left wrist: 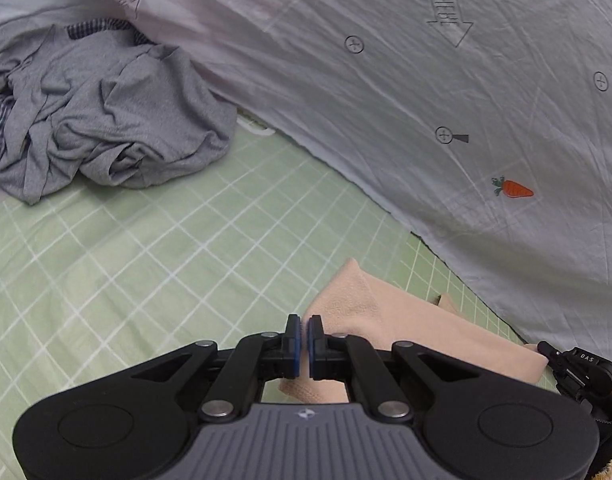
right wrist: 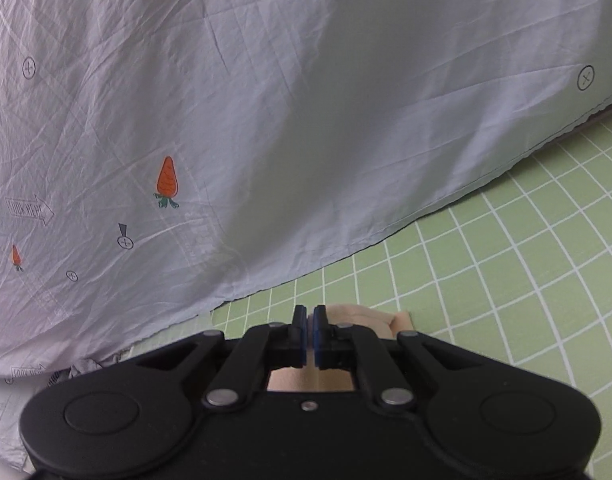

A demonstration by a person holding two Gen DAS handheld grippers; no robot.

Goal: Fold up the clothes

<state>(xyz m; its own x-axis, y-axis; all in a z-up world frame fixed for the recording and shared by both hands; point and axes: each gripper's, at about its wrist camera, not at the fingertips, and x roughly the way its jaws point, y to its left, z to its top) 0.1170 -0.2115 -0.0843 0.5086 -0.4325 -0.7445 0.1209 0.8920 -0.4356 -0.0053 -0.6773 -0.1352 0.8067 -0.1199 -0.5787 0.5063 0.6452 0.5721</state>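
A peach fleece garment (left wrist: 389, 320) lies on the green checked sheet (left wrist: 146, 264), stretched between both grippers. My left gripper (left wrist: 304, 334) is shut on the garment's left edge, with the cloth pinched between the blue pads. The right gripper's body (left wrist: 577, 368) shows at the garment's right end in the left wrist view. In the right wrist view my right gripper (right wrist: 309, 330) is shut on the same peach garment (right wrist: 369, 316), most of which is hidden under the gripper body.
A crumpled grey garment (left wrist: 106, 120) with a striped piece beneath it sits at the far left. A white quilt (left wrist: 385, 80) with carrot prints rises behind and fills most of the right wrist view (right wrist: 266, 100). Green checked sheet (right wrist: 505, 260) lies to the right.
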